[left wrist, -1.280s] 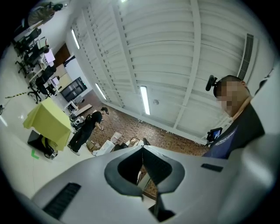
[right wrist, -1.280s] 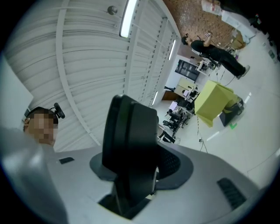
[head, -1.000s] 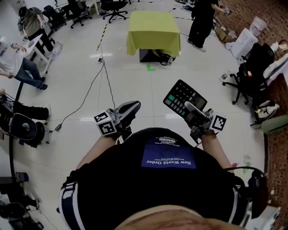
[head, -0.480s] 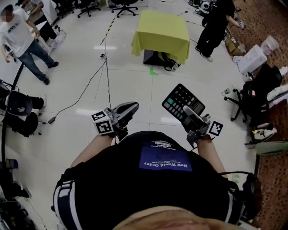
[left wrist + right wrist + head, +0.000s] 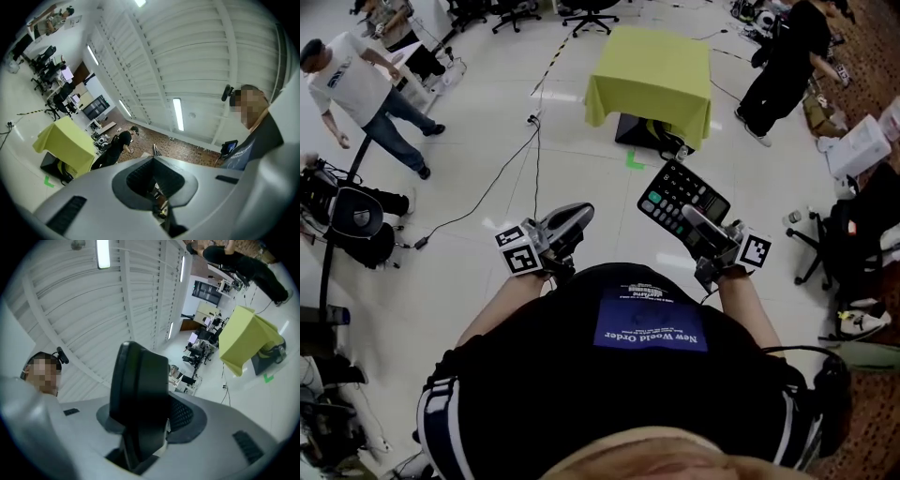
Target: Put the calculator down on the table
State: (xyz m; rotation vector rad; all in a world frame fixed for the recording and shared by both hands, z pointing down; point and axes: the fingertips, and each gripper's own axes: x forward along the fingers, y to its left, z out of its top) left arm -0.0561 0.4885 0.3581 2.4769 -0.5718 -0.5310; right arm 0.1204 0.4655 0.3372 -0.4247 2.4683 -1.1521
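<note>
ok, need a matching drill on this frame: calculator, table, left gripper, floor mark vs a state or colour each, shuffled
1 calculator
2 table
3 left gripper
4 floor mark

A green, angle-shaped
B empty, fingers together
C covered by a yellow-green cloth
D held in the right gripper

Pairs: 1-D, 2-C, 3-B, 4-A

A square table under a yellow-green cloth (image 5: pixel 652 70) stands on the glossy white floor (image 5: pixel 581 178). A black cable (image 5: pixel 487 192) and a green tape mark (image 5: pixel 635 161) lie near it.
</note>
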